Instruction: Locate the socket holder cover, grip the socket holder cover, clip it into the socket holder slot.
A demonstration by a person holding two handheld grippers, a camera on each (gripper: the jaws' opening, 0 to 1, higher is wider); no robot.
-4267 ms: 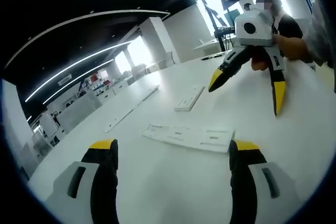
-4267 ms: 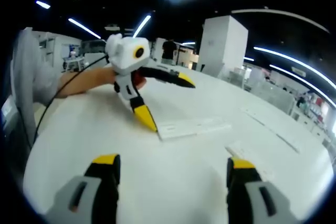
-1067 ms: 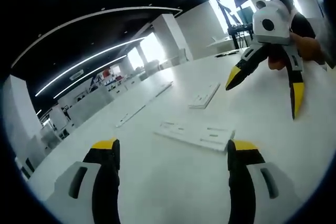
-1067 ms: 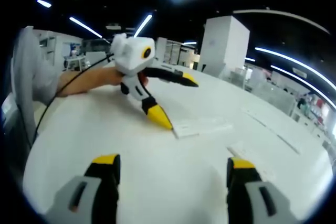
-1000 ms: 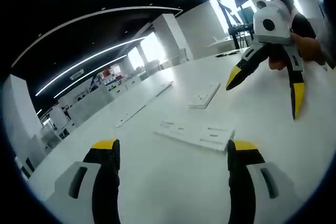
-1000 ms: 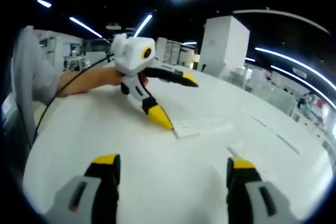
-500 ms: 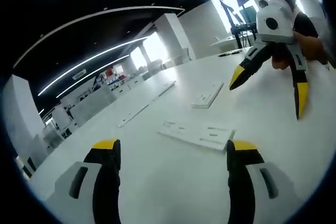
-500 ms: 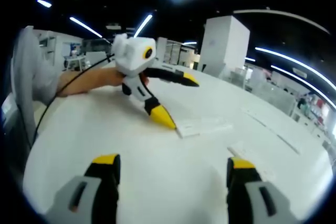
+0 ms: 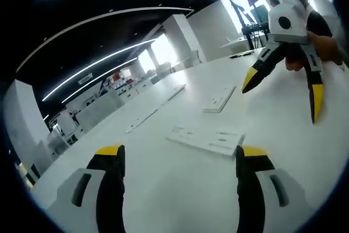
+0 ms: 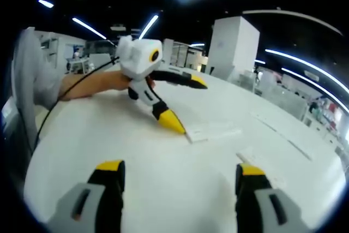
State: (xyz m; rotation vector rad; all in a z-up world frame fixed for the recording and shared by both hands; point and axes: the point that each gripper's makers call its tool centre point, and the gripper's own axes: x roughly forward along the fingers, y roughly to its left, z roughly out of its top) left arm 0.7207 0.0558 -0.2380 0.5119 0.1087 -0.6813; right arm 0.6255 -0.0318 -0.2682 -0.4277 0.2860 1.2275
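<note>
While both tools hang above the white worktop (image 9: 163, 189) with nothing gripped, the work is, by my reading, at the locating step.

In the left gripper view, at nine o'clock a thin white strip (image 9: 143, 120) lies far out near the worktop's edge. At the centre, between and just beyond the left gripper (image 9: 180, 159) and its widely parted yellow-tipped fingers (image 9: 109, 151), rests a flat white slotted plate (image 9: 206, 139), probably the socket holder. Its long axis runs from ten o'clock to four o'clock across the approach line. Past it, toward one o'clock, lies a shorter white piece (image 9: 219, 99), which I take to be the socket holder cover; its long axis points away toward one o'clock. At two o'clock the right gripper (image 9: 283, 88) hangs over the worktop, spread wide and empty.

In the right gripper view, a person's hand (image 10: 103, 83) at ten o'clock carries the left gripper (image 10: 182, 105), one yellow tip hovering at or just above the near end of the slotted plate (image 10: 214, 131). At four o'clock the likely cover (image 10: 262, 168) lies just beyond the right gripper (image 10: 179, 174), by its right finger, jaws wide apart.

The right gripper looks nearer the cover; its long axis runs roughly along that tool's reach, so a turn of the wrist to span its width seems needed.
</note>
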